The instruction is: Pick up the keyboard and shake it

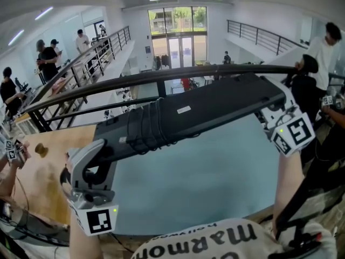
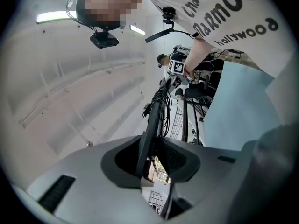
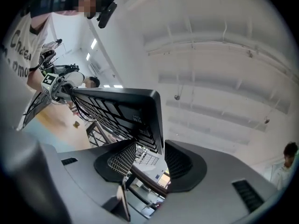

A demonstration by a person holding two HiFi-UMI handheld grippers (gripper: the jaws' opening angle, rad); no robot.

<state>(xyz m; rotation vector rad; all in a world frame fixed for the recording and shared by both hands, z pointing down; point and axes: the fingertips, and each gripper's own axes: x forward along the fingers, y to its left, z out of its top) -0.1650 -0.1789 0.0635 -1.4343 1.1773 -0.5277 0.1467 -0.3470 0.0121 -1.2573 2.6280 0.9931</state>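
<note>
A black keyboard [image 1: 205, 109] is up in the air above the table, its underside toward the head view, its cable [image 1: 145, 125] wound round the left part. My left gripper [image 1: 102, 150] is shut on the keyboard's left end and my right gripper [image 1: 272, 109] is shut on its right end. In the left gripper view the keyboard [image 2: 154, 120] runs edge-on away from the left gripper [image 2: 149, 157], with the cable looped round it. In the right gripper view the key side of the keyboard [image 3: 121, 108] shows, its end sitting between the pads of the right gripper [image 3: 147, 155].
Below lies a pale blue mat [image 1: 205, 182] on a wooden table [image 1: 43, 171], with a small brown object [image 1: 40, 150] at the left. Black railings [image 1: 81, 74] and several people stand around the hall. A person in white [image 1: 329, 47] stands close at the right.
</note>
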